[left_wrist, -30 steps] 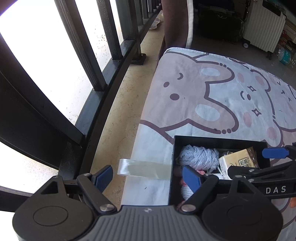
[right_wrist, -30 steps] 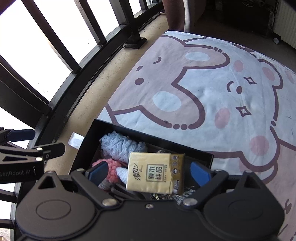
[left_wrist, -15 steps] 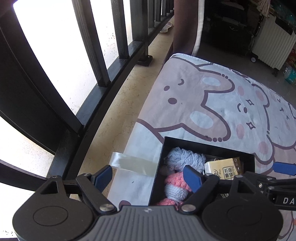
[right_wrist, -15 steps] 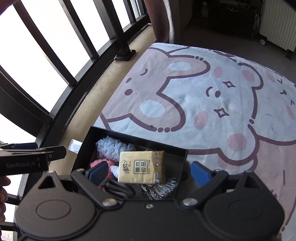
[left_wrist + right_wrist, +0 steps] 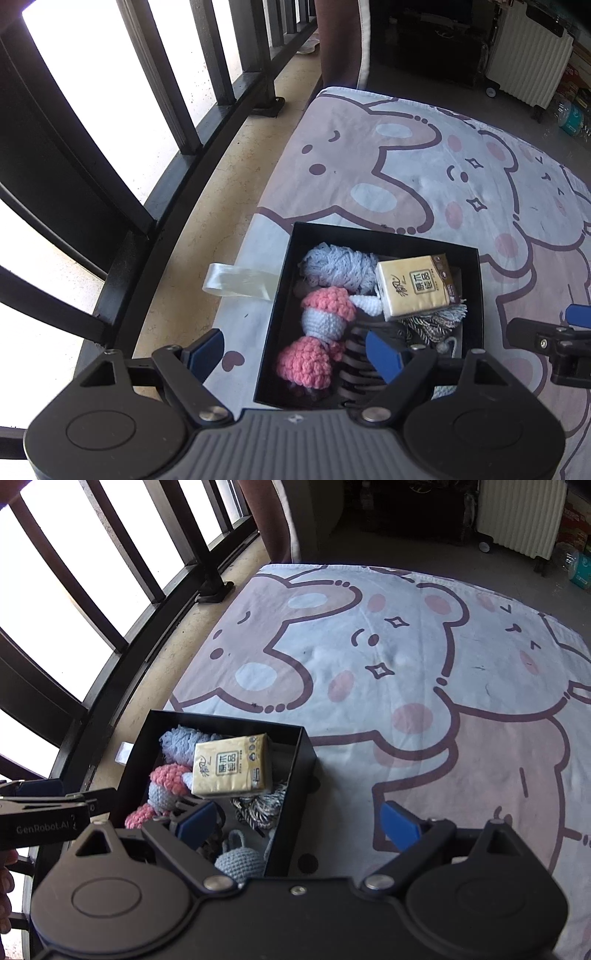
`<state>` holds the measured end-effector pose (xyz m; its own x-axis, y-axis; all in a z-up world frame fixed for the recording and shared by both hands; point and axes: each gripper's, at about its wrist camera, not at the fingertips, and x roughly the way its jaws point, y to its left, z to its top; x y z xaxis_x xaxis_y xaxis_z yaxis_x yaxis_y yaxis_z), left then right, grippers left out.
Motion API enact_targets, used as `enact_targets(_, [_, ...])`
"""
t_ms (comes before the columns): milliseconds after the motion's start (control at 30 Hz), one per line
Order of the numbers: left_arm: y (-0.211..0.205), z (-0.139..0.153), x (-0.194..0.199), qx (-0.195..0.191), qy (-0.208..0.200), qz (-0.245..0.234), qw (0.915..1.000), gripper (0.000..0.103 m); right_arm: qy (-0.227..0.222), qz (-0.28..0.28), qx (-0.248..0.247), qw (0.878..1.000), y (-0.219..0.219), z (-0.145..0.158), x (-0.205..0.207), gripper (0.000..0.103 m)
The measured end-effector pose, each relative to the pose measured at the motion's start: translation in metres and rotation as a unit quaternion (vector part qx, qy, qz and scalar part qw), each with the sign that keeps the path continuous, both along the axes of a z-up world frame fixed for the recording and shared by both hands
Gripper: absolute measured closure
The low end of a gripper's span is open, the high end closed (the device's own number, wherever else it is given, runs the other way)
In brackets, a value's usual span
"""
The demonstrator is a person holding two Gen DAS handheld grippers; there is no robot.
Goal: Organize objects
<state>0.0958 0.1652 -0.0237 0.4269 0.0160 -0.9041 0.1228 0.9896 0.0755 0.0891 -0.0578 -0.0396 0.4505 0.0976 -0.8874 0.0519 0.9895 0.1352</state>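
Note:
A black box [image 5: 474, 280] [image 5: 303, 753] stands at the left edge of a bear-print blanket [image 5: 424, 173] [image 5: 369, 657]. In it lie a yellow tissue pack [image 5: 415, 286] [image 5: 232, 771], a pale blue yarn ball [image 5: 338, 266], pink-and-white crochet pieces [image 5: 325, 310] [image 5: 166, 779], a brown claw clip [image 5: 356, 363], a tassel cord [image 5: 258, 808] and a blue crochet piece [image 5: 240, 860]. My left gripper [image 5: 295, 352] is open and empty above the box's near left corner. My right gripper [image 5: 297, 819] is open and empty above the box's right wall.
A black railing [image 5: 177, 122] [image 5: 122, 572] runs along the left beside a beige floor strip [image 5: 221, 192]. A clear tape strip [image 5: 240, 280] lies over the blanket's left edge. A white radiator [image 5: 524, 62] [image 5: 517, 517] stands at the far right.
Both grippers have risen and drawn back from the box, so more of its contents show. The right gripper has shifted right. The tissue pack lies still in the box.

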Motion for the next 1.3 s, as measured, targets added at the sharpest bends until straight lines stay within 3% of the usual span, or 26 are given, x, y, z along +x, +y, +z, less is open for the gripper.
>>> enact_targets(367, [-0.002,0.042,-0.045,0.01,-0.036,-0.004,0.9993,0.0,-0.037,-0.018,-0.035,0.999,-0.009,0.042,-0.056,0.003])
enact_targets(800, [0.008,0.041,-0.062,0.012,-0.041,-0.006,0.9991,0.0,-0.045,-0.027,-0.055,0.997,-0.01,0.037,-0.076,0.0])
enact_targets(1100, [0.015,0.043,-0.063,-0.024,-0.04,0.009,0.9989,0.0,-0.043,-0.029,-0.063,0.997,-0.013,0.033,-0.078,0.0])
enact_targets(1300, [0.013,0.041,-0.063,-0.013,-0.037,-0.001,0.9992,0.0,-0.045,-0.029,-0.068,0.996,-0.01,0.034,-0.079,0.0])
